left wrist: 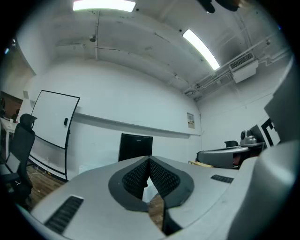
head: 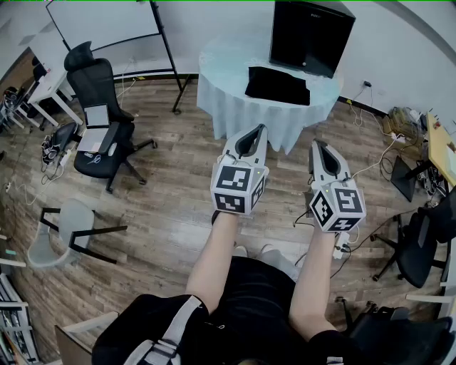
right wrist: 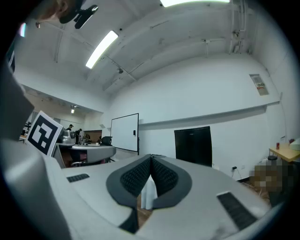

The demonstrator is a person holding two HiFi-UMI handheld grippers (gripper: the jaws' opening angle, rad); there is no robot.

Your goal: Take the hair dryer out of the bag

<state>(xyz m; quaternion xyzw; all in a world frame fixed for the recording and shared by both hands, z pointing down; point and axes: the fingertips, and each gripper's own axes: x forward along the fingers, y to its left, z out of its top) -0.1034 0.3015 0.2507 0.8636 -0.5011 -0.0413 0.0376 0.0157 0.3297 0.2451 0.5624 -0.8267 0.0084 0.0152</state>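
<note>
A black bag [head: 278, 85] lies flat on a round table with a pale cloth [head: 235, 100], across the room ahead of me. No hair dryer shows in any view. My left gripper [head: 259, 129] and right gripper [head: 317, 143] are held level side by side over the wooden floor, short of the table and pointing at it. In the left gripper view the left gripper [left wrist: 149, 160] has its ribbed pads pressed together with nothing between them. In the right gripper view the right gripper [right wrist: 151, 157] is shut the same way, also on nothing.
A tall black box [head: 311, 36] stands at the back of the table. A whiteboard on a stand [head: 107, 21] and a black office chair [head: 103, 135] are at the left, with a grey chair [head: 68, 232] nearer. Cables, a desk [head: 442, 146] and another chair [head: 420, 246] are at the right.
</note>
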